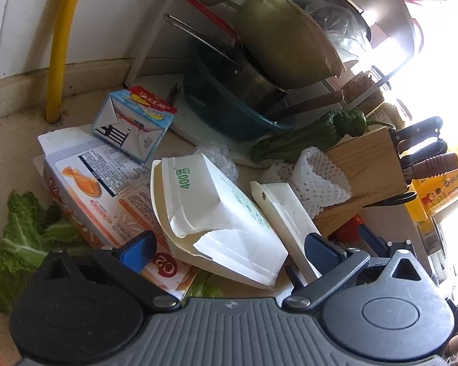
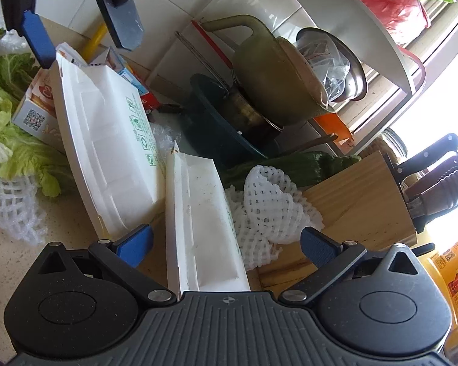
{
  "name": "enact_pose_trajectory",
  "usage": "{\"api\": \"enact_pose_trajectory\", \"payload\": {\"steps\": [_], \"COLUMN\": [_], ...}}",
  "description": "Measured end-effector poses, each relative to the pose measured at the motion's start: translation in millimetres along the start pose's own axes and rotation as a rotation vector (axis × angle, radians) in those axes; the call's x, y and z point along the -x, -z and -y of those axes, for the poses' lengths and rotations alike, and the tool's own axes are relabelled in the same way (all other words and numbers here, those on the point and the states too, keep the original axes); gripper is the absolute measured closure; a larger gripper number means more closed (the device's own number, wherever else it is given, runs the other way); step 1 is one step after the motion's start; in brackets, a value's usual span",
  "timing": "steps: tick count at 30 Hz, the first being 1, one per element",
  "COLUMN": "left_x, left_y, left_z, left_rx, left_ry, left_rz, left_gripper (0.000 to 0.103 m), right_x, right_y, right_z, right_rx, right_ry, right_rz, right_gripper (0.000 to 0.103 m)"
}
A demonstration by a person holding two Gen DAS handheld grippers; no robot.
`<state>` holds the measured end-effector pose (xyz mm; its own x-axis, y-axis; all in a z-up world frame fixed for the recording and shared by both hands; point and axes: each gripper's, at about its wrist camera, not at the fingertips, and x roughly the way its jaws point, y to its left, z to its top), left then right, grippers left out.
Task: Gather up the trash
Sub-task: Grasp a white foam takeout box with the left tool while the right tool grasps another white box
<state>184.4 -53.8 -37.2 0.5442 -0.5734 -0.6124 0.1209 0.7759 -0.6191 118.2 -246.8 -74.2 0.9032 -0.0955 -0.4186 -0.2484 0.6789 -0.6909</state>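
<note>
Right gripper (image 2: 226, 245) jaws wide open, empty, straddling white lid (image 2: 203, 222); its long axis runs 12 to 6. Left gripper (image 1: 229, 248) also open, empty, over white carton (image 1: 216, 210) on bench (image 1: 18, 140).

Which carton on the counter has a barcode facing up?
The small blue milk carton by the yellow pipe. The white 400 carton shows green print; the orange box shows food pictures.

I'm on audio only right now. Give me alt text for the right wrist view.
The right tool, open, straddles a narrow white foam tray on a cluttered kitchen counter. A larger white foam container leans at left, under the open left tool. White foam netting and a wooden knife block sit right.
</note>
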Motion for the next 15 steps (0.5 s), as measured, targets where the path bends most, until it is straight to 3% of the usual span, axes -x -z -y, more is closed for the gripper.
{"api": "enact_pose_trajectory", "payload": {"steps": [8, 11, 13, 15], "left_x": [-30.7, -36.7, -36.2, -33.2], "left_y": [-15.3, -18.8, -20.6, -23.1], "left_z": [0.9, 13.4, 22.6, 33.2], "left_rx": [0.06, 0.001, -0.037, -0.085], "left_ry": [0.116, 0.065, 0.064, 0.116], "left_rz": [-0.041, 0.003, 0.032, 0.046], "left_gripper": [0.002, 0.002, 0.002, 0.002], "right_x": [-10.1, -15.9, -21.1, -27.3], "right_y": [2.0, 0.2, -0.9, -1.7], "right_z": [-1.6, -0.5, 2.6, 6.9], "right_rx": [0.053, 0.064, 0.058, 0.038], "right_ry": [0.008, 0.005, 0.004, -0.004], "right_rz": [0.0, -0.008, -0.024, -0.047], "right_gripper": [0.003, 0.005, 0.009, 0.028]}}
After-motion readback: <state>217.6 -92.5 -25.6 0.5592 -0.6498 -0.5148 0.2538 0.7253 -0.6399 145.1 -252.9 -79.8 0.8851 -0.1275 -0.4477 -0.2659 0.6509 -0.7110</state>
